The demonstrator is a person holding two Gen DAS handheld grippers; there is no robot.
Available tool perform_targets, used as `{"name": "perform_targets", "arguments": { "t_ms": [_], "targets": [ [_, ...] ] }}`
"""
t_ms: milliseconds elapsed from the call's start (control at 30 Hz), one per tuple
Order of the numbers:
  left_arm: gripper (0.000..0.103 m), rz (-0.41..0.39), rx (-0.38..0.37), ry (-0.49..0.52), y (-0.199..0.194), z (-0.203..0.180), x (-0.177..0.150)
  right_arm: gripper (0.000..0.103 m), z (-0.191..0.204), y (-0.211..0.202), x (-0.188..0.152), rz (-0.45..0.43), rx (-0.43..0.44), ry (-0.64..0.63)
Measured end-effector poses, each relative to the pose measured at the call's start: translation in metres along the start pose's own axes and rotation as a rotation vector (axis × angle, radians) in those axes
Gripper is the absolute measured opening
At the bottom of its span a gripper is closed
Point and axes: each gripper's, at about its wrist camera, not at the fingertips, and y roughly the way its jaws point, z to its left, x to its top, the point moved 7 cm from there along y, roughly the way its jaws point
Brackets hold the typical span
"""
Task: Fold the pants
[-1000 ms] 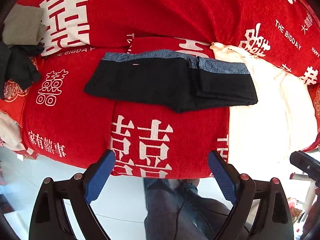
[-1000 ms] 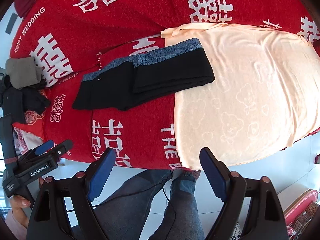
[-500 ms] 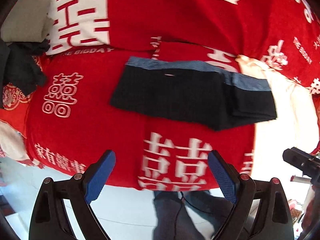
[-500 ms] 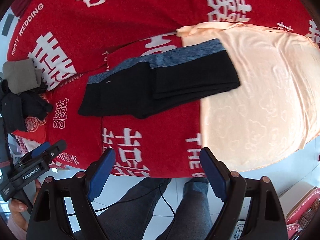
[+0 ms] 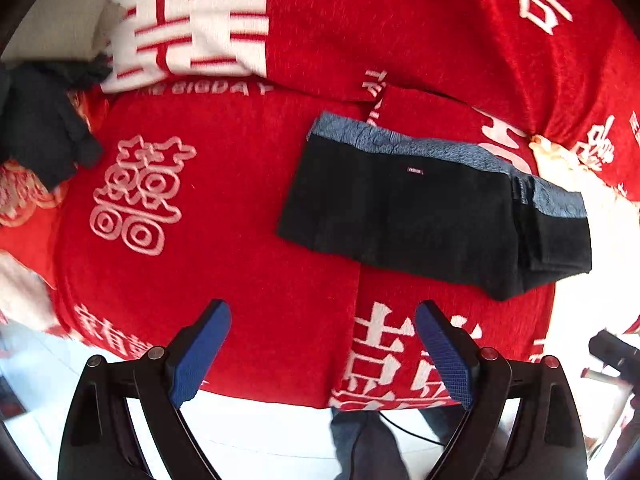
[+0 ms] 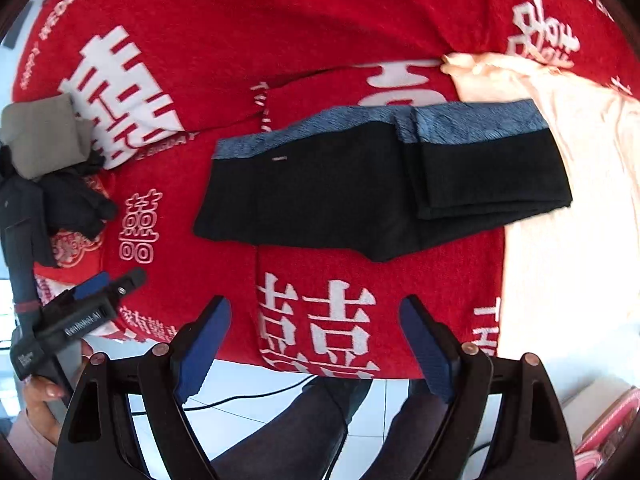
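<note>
Since a second ago both grippers have come lower and closer over the red blanket [image 5: 248, 216], so the folded black pants [image 5: 420, 216] look larger in both wrist views. In the left view the pants have slid toward the right side of the picture; in the right view they now sit near the middle.

The pants lie flat on the red blanket, which carries large white characters and lettering. They are black with a blue-grey waistband [image 6: 360, 124] along their far edge. One end is folded over on itself in layers, and that end reaches the edge of a pale peach towel [image 6: 572, 240] spread beside them, overlapping it slightly.

The left gripper [image 5: 320, 354] hangs above the near edge of the blanket, its blue-padded jaws spread wide with nothing between them. The right gripper [image 6: 316, 346] hangs likewise, jaws wide and empty, with the pants beyond its tips and not touched.

In the right view the left gripper also shows at the lower left, held by a hand [image 6: 38, 400]. Near the far left of the blanket lie a folded grey-beige cloth [image 6: 42, 140] and a heap of dark clothing [image 6: 72, 204] just beside it. Below the blanket's edge a pale tiled floor [image 6: 248, 384] and the person's legs [image 6: 304, 432] in dark trousers are visible.
</note>
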Motion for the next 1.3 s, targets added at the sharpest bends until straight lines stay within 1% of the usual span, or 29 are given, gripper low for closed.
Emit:
{"name": "perform_targets", "arguments": {
  "t_ms": [67, 133, 200, 267, 367, 467, 567, 667, 733, 767, 833, 867, 933, 1000, 1100, 1133, 1167, 1233, 1267, 1300],
  "targets": [
    [0.094, 0.021, -0.018, -0.038, 0.013, -0.001, -0.003, 0.089, -0.012, 0.007, -0.001, 0.021, -0.017, 0.024],
    [0.094, 0.041, -0.032, -0.088, 0.029, 0.0, -0.007, 0.089, -0.024, 0.019, -0.004, 0.062, -0.037, 0.029],
    [0.094, 0.053, -0.036, -0.137, 0.043, 0.001, -0.01, 0.089, -0.033, 0.033, -0.006, 0.107, -0.061, 0.013],
    [0.094, 0.056, -0.048, -0.173, 0.053, 0.0, -0.011, 0.089, -0.037, 0.046, -0.006, 0.136, -0.067, -0.015],
    [0.094, 0.052, -0.071, -0.205, 0.07, -0.002, -0.007, 0.089, -0.039, 0.071, 0.007, 0.166, -0.081, -0.069],
    [0.094, 0.043, -0.097, -0.22, 0.092, -0.009, -0.001, 0.089, -0.041, 0.091, 0.028, 0.151, -0.098, -0.109],
    [0.094, 0.033, -0.118, -0.232, 0.112, -0.015, 0.006, 0.089, -0.053, 0.104, 0.067, 0.073, -0.142, -0.138],
    [0.094, 0.028, -0.128, -0.259, 0.134, -0.018, 0.013, 0.089, -0.071, 0.115, 0.096, 0.021, -0.143, -0.111],
    [0.094, 0.031, -0.138, -0.3, 0.145, -0.017, 0.015, 0.089, -0.086, 0.133, 0.111, 0.019, -0.142, -0.085],
    [0.094, 0.029, -0.146, -0.316, 0.146, -0.016, 0.015, 0.089, -0.094, 0.147, 0.117, 0.033, -0.131, -0.065],
    [0.094, 0.017, -0.177, -0.359, 0.146, -0.011, 0.017, 0.094, -0.096, 0.165, 0.12, 0.069, -0.112, -0.046],
    [0.094, 0.004, -0.189, -0.375, 0.144, -0.008, 0.017, 0.098, -0.09, 0.167, 0.119, 0.047, -0.117, -0.07],
    [0.094, -0.035, -0.216, -0.398, 0.136, -0.001, 0.018, 0.098, -0.075, 0.164, 0.113, 0.024, -0.117, -0.131],
    [0.094, -0.054, -0.243, -0.406, 0.136, 0.004, 0.019, 0.098, -0.054, 0.155, 0.101, -0.007, -0.09, -0.197],
    [0.094, -0.038, -0.292, -0.437, 0.147, 0.013, 0.019, 0.098, -0.021, 0.148, 0.085, -0.05, -0.047, -0.32],
    [0.094, -0.035, -0.311, -0.456, 0.151, 0.015, 0.019, 0.098, -0.017, 0.151, 0.083, -0.043, -0.039, -0.339],
    [0.094, -0.034, -0.35, -0.485, 0.155, 0.018, 0.017, 0.098, -0.014, 0.161, 0.079, -0.013, -0.027, -0.346],
    [0.094, -0.061, -0.397, -0.514, 0.155, 0.018, 0.017, 0.098, -0.018, 0.183, 0.076, 0.06, 0.01, -0.298],
    [0.094, -0.078, -0.429, -0.524, 0.154, 0.017, 0.018, 0.098, -0.023, 0.19, 0.075, 0.077, 0.027, -0.273],
    [0.094, -0.079, -0.476, -0.535, 0.154, 0.015, 0.017, 0.099, -0.024, 0.19, 0.078, 0.063, 0.039, -0.276]
  ]
}}
